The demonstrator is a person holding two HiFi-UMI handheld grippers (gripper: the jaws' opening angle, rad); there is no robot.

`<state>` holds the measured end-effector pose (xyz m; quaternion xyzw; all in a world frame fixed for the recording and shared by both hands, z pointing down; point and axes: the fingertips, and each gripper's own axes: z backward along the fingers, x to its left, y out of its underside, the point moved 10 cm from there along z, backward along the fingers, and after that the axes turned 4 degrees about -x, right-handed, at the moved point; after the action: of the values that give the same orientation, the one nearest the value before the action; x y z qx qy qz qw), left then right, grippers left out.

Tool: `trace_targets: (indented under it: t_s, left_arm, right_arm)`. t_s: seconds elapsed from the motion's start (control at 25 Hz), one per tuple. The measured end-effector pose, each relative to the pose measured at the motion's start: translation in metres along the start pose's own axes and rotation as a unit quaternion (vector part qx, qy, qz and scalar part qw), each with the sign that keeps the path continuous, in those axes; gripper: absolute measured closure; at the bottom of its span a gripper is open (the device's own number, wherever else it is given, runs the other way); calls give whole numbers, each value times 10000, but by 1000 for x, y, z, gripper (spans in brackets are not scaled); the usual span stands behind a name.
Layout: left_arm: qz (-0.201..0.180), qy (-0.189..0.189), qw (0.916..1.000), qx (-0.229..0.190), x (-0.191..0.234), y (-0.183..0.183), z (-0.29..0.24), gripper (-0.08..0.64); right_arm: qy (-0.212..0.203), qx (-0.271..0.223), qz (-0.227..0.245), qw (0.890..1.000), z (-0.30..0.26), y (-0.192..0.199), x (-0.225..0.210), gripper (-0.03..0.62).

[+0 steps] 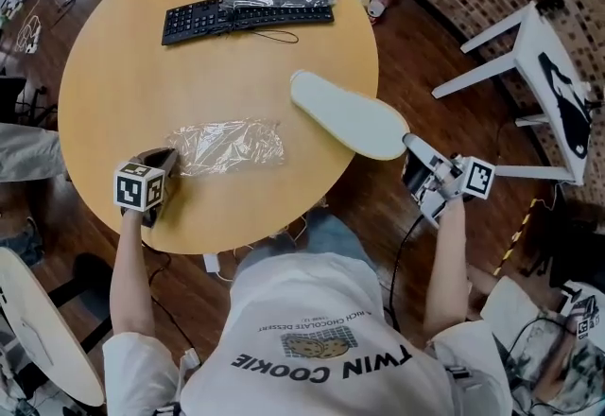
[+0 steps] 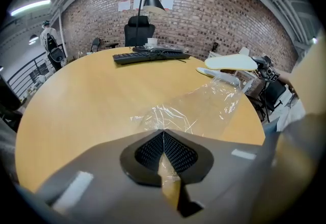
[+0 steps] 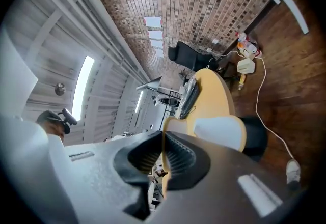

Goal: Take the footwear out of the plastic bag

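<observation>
Head view: the slipper (image 1: 350,114) is fully out of the limp plastic bag (image 1: 227,145), held by the right gripper (image 1: 416,147) past the table (image 1: 142,74) edge.

Left gripper view: the left gripper (image 2: 163,139) has its jaws pinched together on the bag's film.

Right gripper view: the jaws are clamped on the slipper's edge. As I judge it, only setting it down remains.

"TWIN COOKIE" printed upside down on the person's white shirt (image 1: 284,310), smaller print there illegible

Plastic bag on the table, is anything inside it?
Nothing shows inside the plastic bag: it is clear and crumpled flat, only the table showing through. The slipper is outside, in the right tongs. The corner pinched by the left tongs is covered.
</observation>
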<state>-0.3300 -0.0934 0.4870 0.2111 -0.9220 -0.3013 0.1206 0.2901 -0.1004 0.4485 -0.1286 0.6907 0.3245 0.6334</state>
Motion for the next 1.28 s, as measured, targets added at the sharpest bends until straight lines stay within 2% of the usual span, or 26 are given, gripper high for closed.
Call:
trace_targets:
  t_s: [0.08,0.24,0.36,0.44,0.68,0.8,1.0,1.16,1.28]
  left_arm:
    - [42,-69,10000,-36,0,-2,3,551]
    - [204,-185,9994,-226,0,-6,10,546]
    - [381,-196,9982,-425,0,-8,17,494]
    - [458,-215,9972,-547,0,-8,22,486]
    - [598,-287,9943,-837,0,-5,35,420]
    - [615,-318,9927,-988,-1,-2,42,394]
    - [532,-287,9921,-1100,-9,5,55,396]
    - [550,-383,9877,-1415,-19,9,75,424]
    - [594,-457,9813,-1773,-37,7,88,473]
  right_arm:
    - [136,-63,-76,9999,-6,-3,-13,571]
    - [857,-225,-167,9959,-15,-6,-37,568]
    - [1329,-191,24,9909,-20,-4,-39,565]
    - [1615,-57,216,9866,-23,-2,-38,557]
    - [2553,142,466,9656,-32,12,-33,406]
    - [2908,249,821,9529,-37,18,-39,373]
    - [3162,22,1591,9353,-38,23,-27,368]
    - [3129,-12,1973,9291,-37,36,-4,368]
    - [2874,95,2302,9297,-42,46,18,368]
